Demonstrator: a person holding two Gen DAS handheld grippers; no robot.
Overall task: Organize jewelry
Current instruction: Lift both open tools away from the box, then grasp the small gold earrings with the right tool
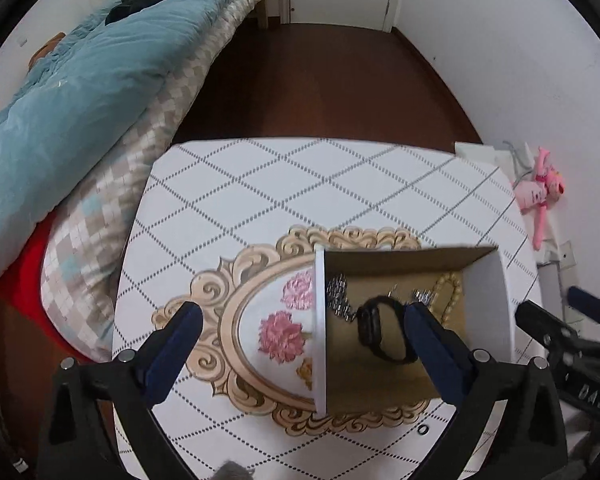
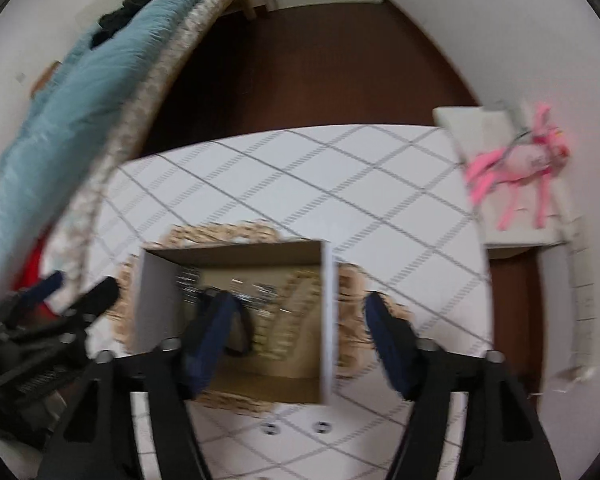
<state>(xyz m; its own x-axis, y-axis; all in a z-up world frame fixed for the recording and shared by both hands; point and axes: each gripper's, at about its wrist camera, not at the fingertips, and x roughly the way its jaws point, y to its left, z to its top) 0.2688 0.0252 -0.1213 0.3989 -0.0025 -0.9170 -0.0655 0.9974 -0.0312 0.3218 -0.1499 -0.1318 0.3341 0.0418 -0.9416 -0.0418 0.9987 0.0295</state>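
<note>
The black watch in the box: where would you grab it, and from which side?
Best guess: grip the black watch by its strap loop, coming straight down through the open top of the cardboard box. The box walls block any sideways approach, and the strap arches up, offering an edge.

A white table [image 1: 300, 184] with grey crisscross lines holds a gold-edged flower tray [image 1: 236, 312], and an open cardboard box [image 1: 488, 292] sits on the tray.

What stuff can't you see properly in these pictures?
- Black watch: left wrist view, its right side hides behind a blue finger.
- Silver chain: partly behind the box wall.
- Wooden beads: right wrist view, smeared by blur.
- Small rings on the table: too blurred to identify.
</note>
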